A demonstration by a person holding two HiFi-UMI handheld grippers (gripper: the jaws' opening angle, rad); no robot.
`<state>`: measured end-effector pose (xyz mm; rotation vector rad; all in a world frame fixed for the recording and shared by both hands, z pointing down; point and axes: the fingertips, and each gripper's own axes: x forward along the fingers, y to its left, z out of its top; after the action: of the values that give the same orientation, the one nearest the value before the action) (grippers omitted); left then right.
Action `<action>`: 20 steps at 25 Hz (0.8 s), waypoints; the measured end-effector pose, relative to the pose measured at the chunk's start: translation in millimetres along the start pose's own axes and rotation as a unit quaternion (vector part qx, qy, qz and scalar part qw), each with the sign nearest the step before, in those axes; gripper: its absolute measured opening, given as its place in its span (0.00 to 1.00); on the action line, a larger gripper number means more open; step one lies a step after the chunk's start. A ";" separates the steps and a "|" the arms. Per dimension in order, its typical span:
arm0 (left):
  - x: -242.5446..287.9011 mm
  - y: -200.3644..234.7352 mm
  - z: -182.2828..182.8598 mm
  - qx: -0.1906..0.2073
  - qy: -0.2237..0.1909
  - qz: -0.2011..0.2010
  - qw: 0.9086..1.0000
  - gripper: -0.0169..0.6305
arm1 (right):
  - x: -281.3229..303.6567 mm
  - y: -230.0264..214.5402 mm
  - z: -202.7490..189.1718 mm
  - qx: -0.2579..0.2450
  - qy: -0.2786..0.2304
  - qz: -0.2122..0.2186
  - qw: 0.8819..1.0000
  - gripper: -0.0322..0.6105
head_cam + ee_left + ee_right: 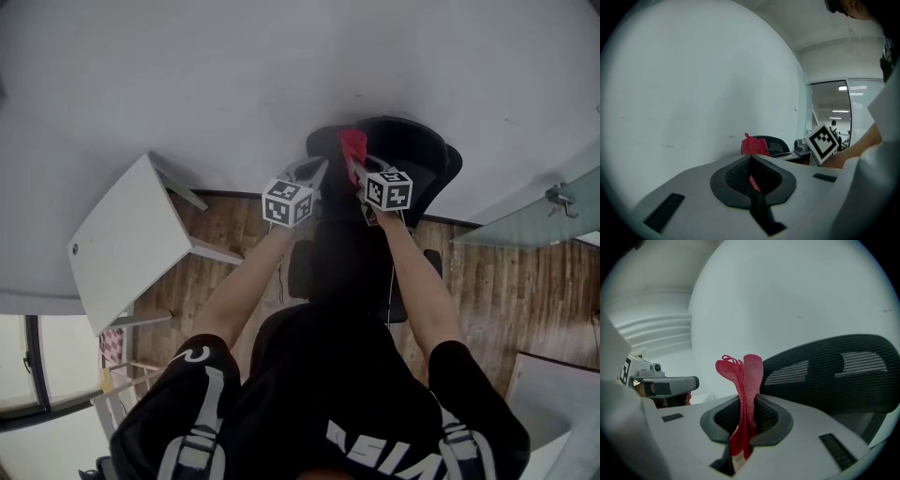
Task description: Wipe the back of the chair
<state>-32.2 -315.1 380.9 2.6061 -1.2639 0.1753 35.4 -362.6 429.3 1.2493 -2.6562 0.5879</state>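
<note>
Currently: your right gripper (pixel 746 401) clamped on red cloth (pixel 748 376), just beside top edge of black mesh chair back (pixel 834 376). Your left gripper (pixel 751 158) jaws together, empty, nearby.

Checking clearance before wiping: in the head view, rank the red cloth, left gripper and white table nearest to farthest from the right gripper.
1. red cloth, clamped in the right gripper's tongs.
2. left gripper, close beside on its left.
3. white table, far off to the left.
</note>
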 end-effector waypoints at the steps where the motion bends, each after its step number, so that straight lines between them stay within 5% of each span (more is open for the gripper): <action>1: 1.9 1.7 0.3 0.000 0.001 -0.001 1.000 0.06 | 2.7 -1.6 -0.2 0.000 0.001 -0.002 1.000 0.16; 20: 45.3 1.6 5.9 -0.003 0.010 -0.029 1.000 0.06 | 0.1 -71.9 13.4 -0.017 0.001 -0.092 0.996 0.16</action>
<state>-5.4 -351.9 385.1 2.6258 -1.1804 0.1864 90.8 -409.7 437.6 1.4611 -2.5023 0.5142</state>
